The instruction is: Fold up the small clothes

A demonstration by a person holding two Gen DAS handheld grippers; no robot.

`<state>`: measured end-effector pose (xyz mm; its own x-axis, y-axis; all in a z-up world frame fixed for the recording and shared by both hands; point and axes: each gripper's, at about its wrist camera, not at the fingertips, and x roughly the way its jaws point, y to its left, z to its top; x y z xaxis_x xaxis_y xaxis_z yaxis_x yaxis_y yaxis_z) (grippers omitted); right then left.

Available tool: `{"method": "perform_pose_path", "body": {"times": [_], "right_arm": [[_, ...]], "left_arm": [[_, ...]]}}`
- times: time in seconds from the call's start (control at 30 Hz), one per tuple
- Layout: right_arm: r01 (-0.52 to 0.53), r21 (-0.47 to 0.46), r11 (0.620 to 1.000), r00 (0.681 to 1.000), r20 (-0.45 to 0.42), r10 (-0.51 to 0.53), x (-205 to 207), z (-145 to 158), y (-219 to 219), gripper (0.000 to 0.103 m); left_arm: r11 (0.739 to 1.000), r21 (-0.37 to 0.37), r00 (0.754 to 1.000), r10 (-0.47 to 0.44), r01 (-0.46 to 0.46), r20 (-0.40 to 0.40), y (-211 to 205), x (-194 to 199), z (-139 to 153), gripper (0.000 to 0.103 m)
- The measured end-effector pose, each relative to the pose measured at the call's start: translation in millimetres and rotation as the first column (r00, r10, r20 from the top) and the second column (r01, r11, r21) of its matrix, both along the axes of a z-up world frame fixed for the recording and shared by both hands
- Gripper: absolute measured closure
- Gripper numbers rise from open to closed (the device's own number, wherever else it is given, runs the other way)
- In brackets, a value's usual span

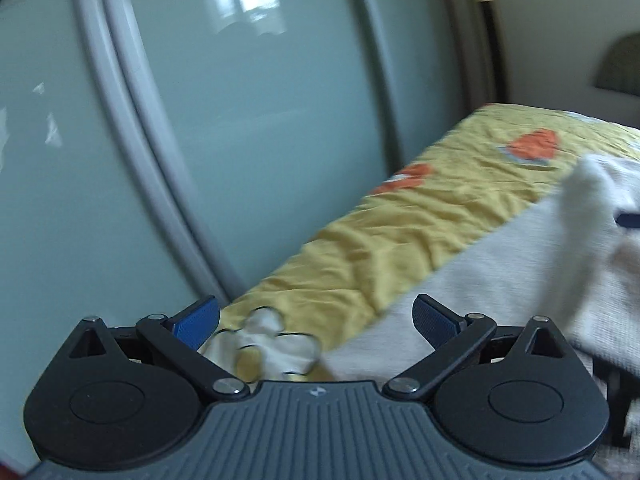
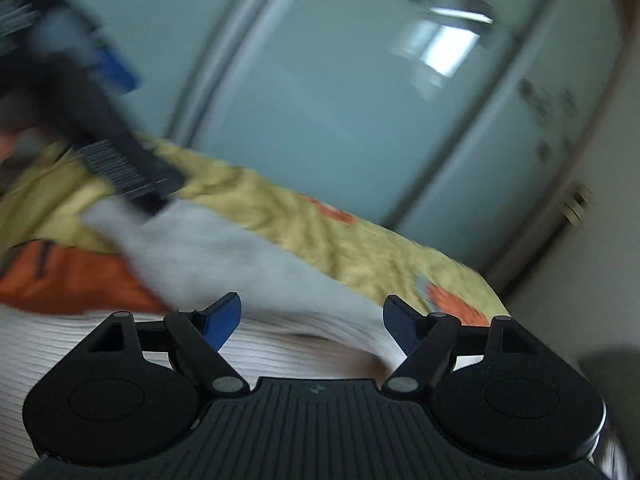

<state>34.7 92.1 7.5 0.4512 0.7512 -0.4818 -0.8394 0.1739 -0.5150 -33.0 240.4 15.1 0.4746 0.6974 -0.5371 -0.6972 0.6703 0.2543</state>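
Left wrist view: the left gripper has its jaws spread wide and holds nothing; its blue pads hang above the yellow bedspread, with a small crumpled white piece on the bedspread just below and between them. What that piece is, I cannot tell through the blur. Beyond the jaws, the white knit garment lies spread across the bedspread, one part lifted into a soft peak at its far side.

The right gripper is also fully open and empty, hovering over the same garment, which runs along the bedspread with an orange cloth beside it. The other gripper shows as a dark blur above the garment's far end.

The knit looks light, limp and stretchy, so it should drape and sag rather than hold a crease. A hem or corner edge, pinched through a single layer, seems the safest hold.

Behind the bedspread stand pale green wardrobe doors.
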Motion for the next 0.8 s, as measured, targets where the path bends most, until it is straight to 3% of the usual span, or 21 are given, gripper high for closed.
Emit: {"method": "perform_pose_path", "body": {"times": [0.2, 0.43, 0.53, 0.67, 0.73, 0.8], "right_arm": [[-0.160, -0.141, 0.977, 0.971, 0.155, 0.181, -59.9, -29.8, 27.0, 0.024], [-0.108, -0.137, 0.985, 0.986, 0.108, 0.123, -51.3, -24.7, 47.7, 0.026], [-0.078, -0.110, 0.991, 0.980, 0.173, 0.096, -50.0, -37.4, 58.8, 0.027], [-0.078, -0.105, 0.991, 0.952, 0.288, 0.105, -55.3, -48.6, 76.1, 0.040], [-0.081, -0.116, 0.990, 0.942, 0.316, 0.115, -54.9, -53.7, 84.4, 0.054], [-0.083, -0.138, 0.987, 0.944, 0.305, 0.122, -52.2, -57.2, 93.2, 0.077]], "left_arm": [[0.987, -0.151, 0.997, 0.063, -0.056, 0.044, 37.5, -17.5, -1.0, 0.000], [0.969, -0.236, 0.992, 0.091, -0.069, 0.084, 51.2, -26.2, 1.4, 0.000], [0.965, -0.252, 0.991, 0.099, -0.072, 0.095, 53.0, -28.6, 2.8, 0.000], [0.962, -0.261, 0.988, 0.113, -0.083, 0.103, 54.9, -30.2, 3.5, 0.000], [0.958, -0.274, 0.988, 0.114, -0.082, 0.103, 55.6, -30.3, 2.8, 0.000], [0.955, -0.285, 0.988, 0.111, -0.078, 0.103, 56.5, -31.0, 2.1, 0.000]]}}
